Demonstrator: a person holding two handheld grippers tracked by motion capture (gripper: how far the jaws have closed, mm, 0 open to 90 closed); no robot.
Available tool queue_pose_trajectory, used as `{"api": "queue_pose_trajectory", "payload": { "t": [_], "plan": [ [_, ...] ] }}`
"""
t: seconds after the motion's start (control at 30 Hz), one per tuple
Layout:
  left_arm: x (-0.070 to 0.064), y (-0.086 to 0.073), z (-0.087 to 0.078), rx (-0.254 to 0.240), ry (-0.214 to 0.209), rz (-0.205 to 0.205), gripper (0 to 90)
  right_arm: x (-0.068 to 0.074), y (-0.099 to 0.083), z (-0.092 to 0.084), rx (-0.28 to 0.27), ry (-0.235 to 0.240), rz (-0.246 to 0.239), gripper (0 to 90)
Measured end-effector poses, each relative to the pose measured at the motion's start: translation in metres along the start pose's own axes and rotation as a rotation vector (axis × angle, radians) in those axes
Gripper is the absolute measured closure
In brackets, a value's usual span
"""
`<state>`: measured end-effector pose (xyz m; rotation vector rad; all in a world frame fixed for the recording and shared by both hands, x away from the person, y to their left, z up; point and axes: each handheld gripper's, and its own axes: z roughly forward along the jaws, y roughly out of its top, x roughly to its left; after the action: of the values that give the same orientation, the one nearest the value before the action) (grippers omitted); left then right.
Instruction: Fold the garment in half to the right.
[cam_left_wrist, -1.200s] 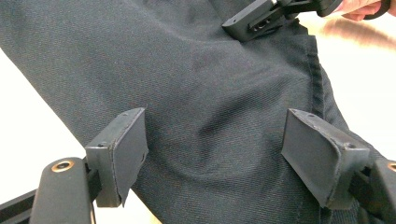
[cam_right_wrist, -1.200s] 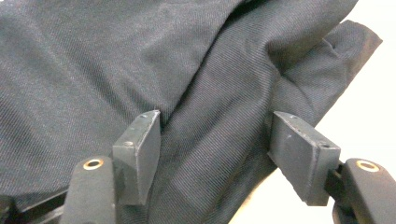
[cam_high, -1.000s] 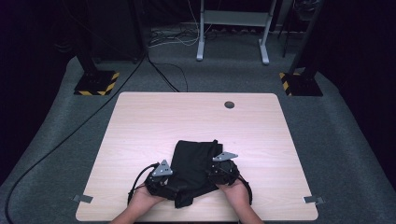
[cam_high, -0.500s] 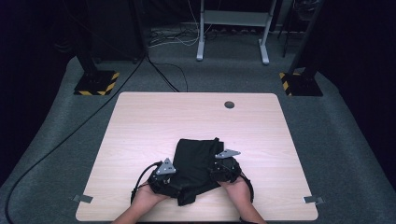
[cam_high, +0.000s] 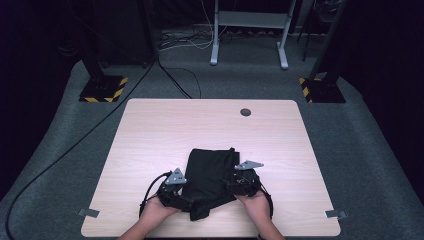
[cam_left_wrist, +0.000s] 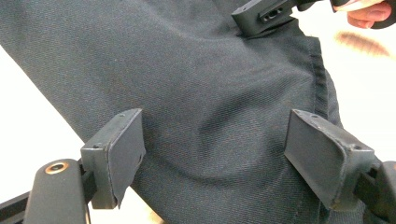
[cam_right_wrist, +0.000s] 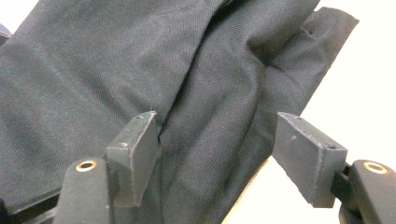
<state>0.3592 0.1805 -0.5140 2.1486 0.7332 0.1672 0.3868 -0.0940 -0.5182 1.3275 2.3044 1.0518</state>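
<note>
High view shows your folded black cloth (cam_high: 210, 177) lying near the table's (cam_high: 150, 130) front edge. Your left gripper (cam_high: 175, 192) and right gripper (cam_high: 239, 182) flank it, both with jaws spread, not pinching the fabric; the left's just opened further.

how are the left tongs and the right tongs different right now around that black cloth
The left tongs sit at the black cloth's left edge, nearer the table's front; the right tongs sit at its right edge, slightly farther up. The left tongs' grey plate lies lower than the right's. Both stand open over the cloth, pinching nothing.
</note>
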Motion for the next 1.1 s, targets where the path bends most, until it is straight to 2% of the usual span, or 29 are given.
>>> {"api": "queue_pose_trajectory", "payload": {
  "t": [0.3,0.5,0.6,1.1],
  "plan": [
    [0.001,0.002,-0.001,0.005,0.0,0.003,18.5,0.002,0.001,-0.006,-0.01,0.008,0.0,29.3],
    [0.003,0.007,-0.003,0.009,0.002,0.009,16.0,0.005,0.004,-0.011,-0.013,0.014,-0.003,25.1],
    [0.004,0.008,-0.005,0.004,0.005,0.009,15.2,0.007,0.006,-0.014,-0.01,0.016,-0.009,22.5],
    [0.006,0.017,-0.009,-0.001,0.02,0.017,14.5,0.016,0.011,-0.024,-0.048,0.036,-0.045,20.9]
  ]
}}
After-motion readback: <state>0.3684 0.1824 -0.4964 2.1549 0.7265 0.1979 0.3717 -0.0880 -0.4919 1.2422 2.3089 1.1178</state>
